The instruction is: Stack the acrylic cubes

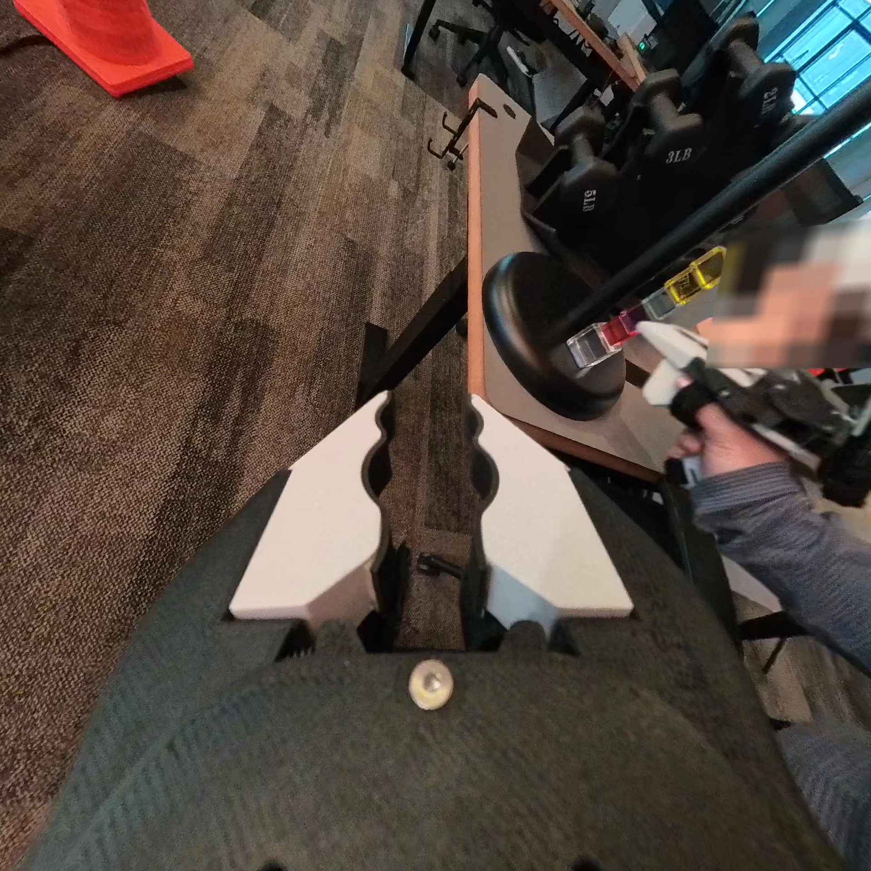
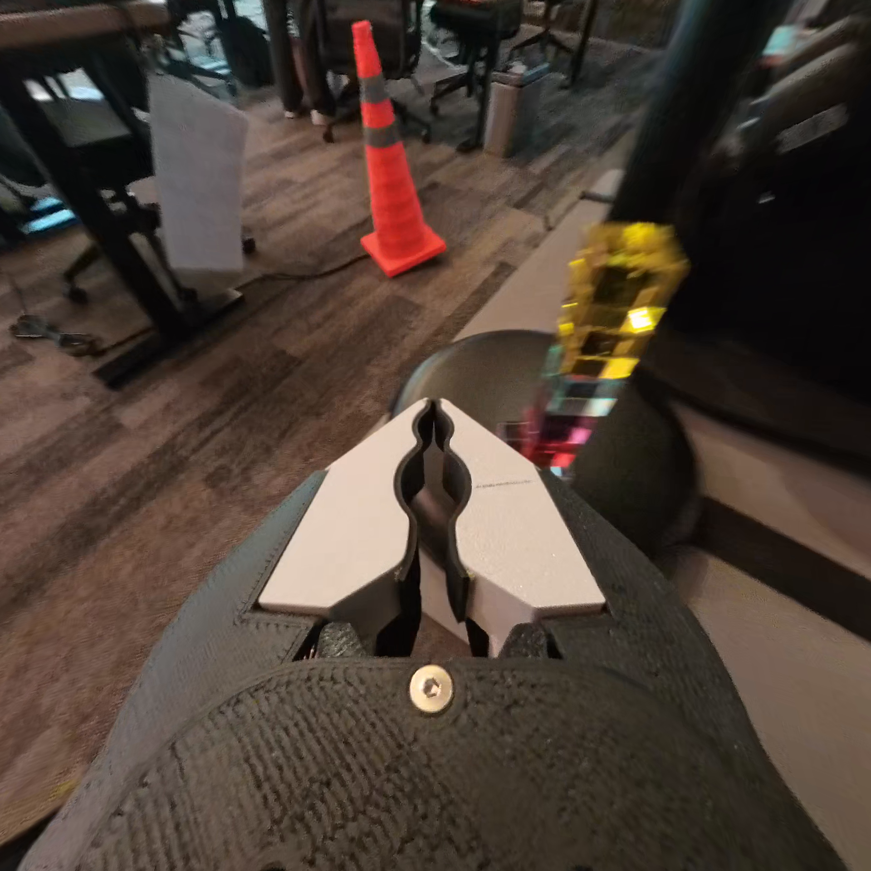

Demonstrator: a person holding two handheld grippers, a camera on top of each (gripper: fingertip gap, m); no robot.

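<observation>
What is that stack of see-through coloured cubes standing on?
The stack of cubes stands on the round black base of a black pole, which rests on a tan table. The right gripper's fingers hide the lowest cube's contact in that view.

an orange traffic cone (image 2: 393, 188) stands on the brown patchwork carpet (image 1: 188, 330). black dumbbells (image 1: 660, 155) sit on the grey table (image 1: 499, 188). office chairs (image 2: 476, 28) and a dark desk frame (image 2: 108, 221) stand farther off.

Two close wrist views along their jaws, floorward, both catching the orange cone (image 2: 391, 188).
</observation>
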